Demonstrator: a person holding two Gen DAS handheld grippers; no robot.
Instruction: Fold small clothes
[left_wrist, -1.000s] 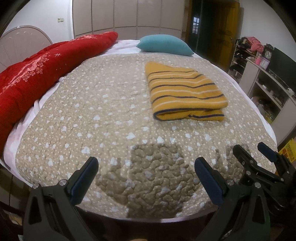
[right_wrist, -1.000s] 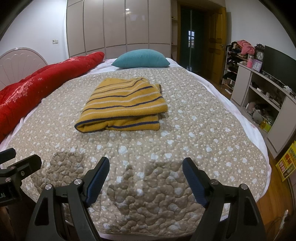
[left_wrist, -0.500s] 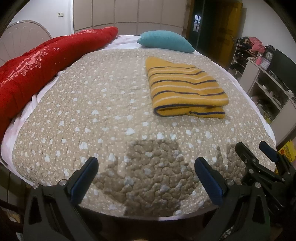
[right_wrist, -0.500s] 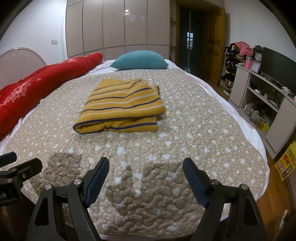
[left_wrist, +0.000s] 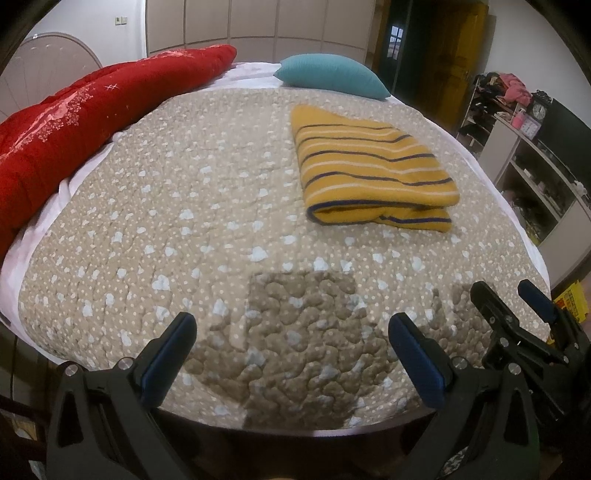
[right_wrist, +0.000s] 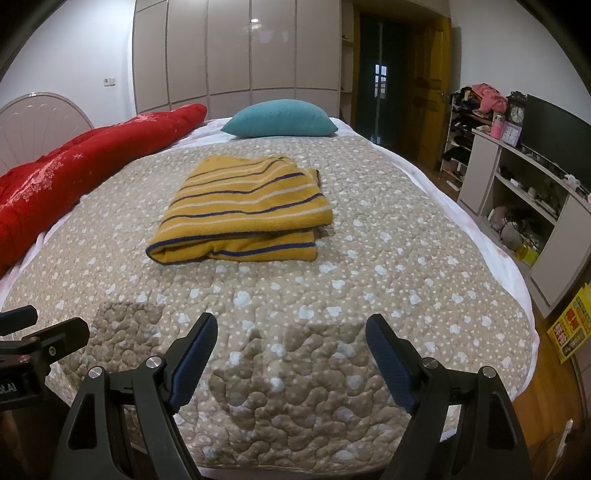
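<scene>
currently the yellow striped garment (right_wrist: 243, 206) lies folded into a thick rectangle on the spotted quilt (right_wrist: 388, 266), mid-bed, short of the teal pillow (right_wrist: 279, 120) and well right of the red duvet (left_wrist: 92, 114). it rests flat, with its rolled fold edge facing the cameras and a small tail of fabric showing at its far right corner.

left gripper (left_wrist: 291, 354): jaws wide apart, nothing between them, held at the foot of the bed, well apart from the garment. right gripper (right_wrist: 291, 354): likewise wide and empty, just beside the left one.

handling assessment: fabric looks like a soft, fairly thick knit; likely light, limp and not slippery against the quilt. layers may slide or spring open if lifted by one corner. judged best hold: pinch through all layers at the two near corners of the fold edge, one gripper each. the fold appears near complete; the loose tail may want tucking.
</scene>
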